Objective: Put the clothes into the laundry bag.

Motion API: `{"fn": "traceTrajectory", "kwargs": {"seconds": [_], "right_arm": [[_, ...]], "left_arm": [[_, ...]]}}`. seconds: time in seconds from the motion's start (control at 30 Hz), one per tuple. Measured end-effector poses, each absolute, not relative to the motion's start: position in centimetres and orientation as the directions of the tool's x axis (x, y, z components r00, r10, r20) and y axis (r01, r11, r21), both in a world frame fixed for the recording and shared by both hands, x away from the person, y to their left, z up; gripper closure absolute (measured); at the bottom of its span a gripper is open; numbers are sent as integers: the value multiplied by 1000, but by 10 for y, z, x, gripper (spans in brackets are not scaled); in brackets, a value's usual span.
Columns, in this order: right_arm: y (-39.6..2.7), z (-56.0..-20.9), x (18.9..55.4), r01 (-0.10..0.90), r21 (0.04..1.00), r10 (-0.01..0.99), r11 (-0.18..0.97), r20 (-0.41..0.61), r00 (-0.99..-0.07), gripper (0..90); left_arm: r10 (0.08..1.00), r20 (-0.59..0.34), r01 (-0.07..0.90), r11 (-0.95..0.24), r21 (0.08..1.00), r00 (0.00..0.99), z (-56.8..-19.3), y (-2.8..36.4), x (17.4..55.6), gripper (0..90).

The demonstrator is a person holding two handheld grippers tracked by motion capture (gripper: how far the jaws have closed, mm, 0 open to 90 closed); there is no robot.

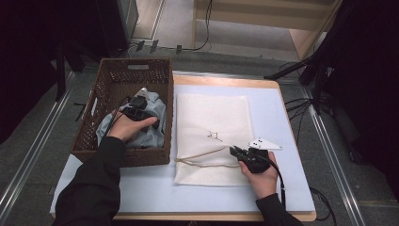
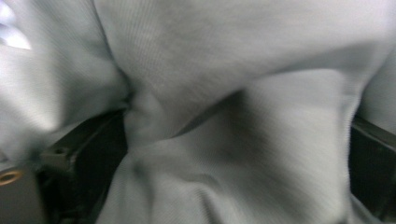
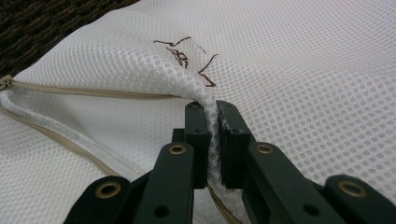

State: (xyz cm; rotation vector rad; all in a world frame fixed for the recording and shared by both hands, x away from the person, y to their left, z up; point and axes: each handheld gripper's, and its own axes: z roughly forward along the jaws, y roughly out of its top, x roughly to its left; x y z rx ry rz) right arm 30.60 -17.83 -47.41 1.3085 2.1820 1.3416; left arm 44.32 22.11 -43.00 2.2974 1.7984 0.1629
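Blue table; wicker basket wall beside mesh bag, seemingly touching.

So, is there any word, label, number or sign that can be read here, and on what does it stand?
Dark brown mark on the white mesh bag: thin angular strokes like a logo or script, not readable as letters.
Pale tag on the far wall of the basket: too small to read.
Grey cloth: no text.
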Motion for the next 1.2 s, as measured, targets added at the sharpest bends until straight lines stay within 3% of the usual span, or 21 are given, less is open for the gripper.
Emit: {"fn": "traceTrajectory", "kwargs": {"seconds": [0.23, 0.43, 0.63, 0.87, 1.2], "right_arm": [[-179, -474, 306, 555, 816, 800, 165, 218, -559, 850], [-179, -475, 306, 556, 814, 801, 164, 219, -557, 850], [-178, -474, 306, 557, 814, 801, 165, 219, -557, 850], [-178, -474, 306, 557, 814, 801, 166, 218, -558, 851], [-178, -474, 306, 556, 815, 800, 165, 219, -558, 851]], "left_arm": [[958, -29, 934, -273, 232, 287, -434, 218, 442, 0], [946, -14, 921, -310, 235, 322, -434, 215, 439, 35], [916, -5, 882, -385, 270, 402, -426, 209, 434, 267], [900, -54, 867, -398, 300, 432, -421, 209, 432, 650], [903, -71, 875, -387, 292, 423, -419, 211, 433, 730]]}}
